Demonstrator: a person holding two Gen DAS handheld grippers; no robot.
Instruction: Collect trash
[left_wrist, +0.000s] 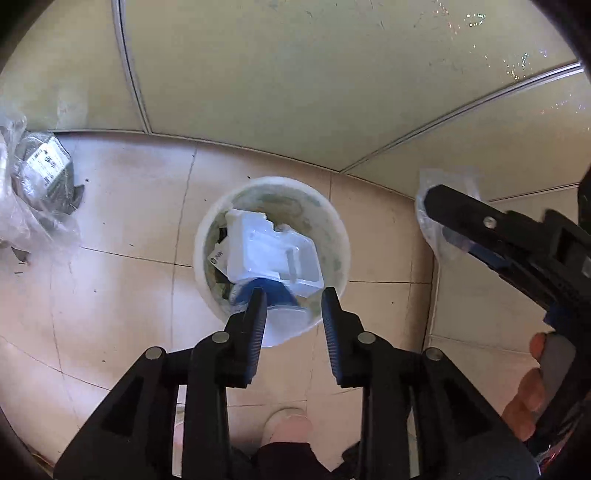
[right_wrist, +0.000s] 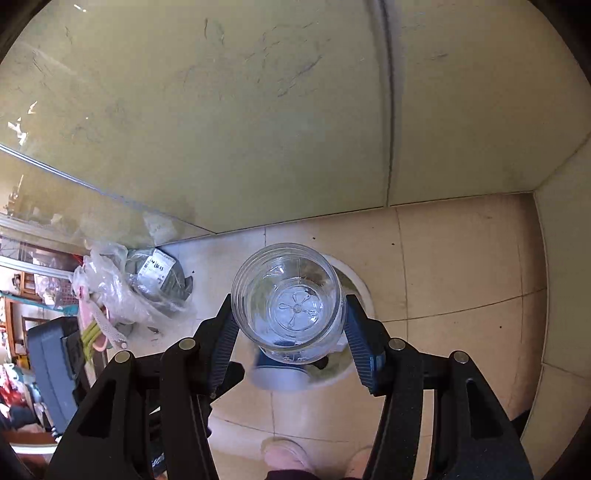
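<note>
A white round bin (left_wrist: 341, 236) stands on the tiled floor by the wall, with white plastic packaging (left_wrist: 273, 254) inside. My left gripper (left_wrist: 294, 295) hangs over its near rim with its fingers apart; a blue and white cup-like piece (left_wrist: 280, 314) lies against the left finger only, over the bin. It shows blurred (right_wrist: 280, 373) in the right wrist view. My right gripper (right_wrist: 290, 306) is shut on a clear plastic bottle (right_wrist: 291, 291), bottom toward the camera, above the bin's rim (right_wrist: 356, 277). In the left wrist view that gripper (left_wrist: 441, 218) and bottle (left_wrist: 428, 225) sit right of the bin.
A clear plastic bag with a grey labelled bundle (left_wrist: 44, 177) (right_wrist: 155, 280) lies on the floor left of the bin. Greenish wall panels (left_wrist: 295, 74) rise close behind. A person's foot (left_wrist: 288, 424) and hand (left_wrist: 532, 387) are near. Household clutter (right_wrist: 48, 362) crowds the far left.
</note>
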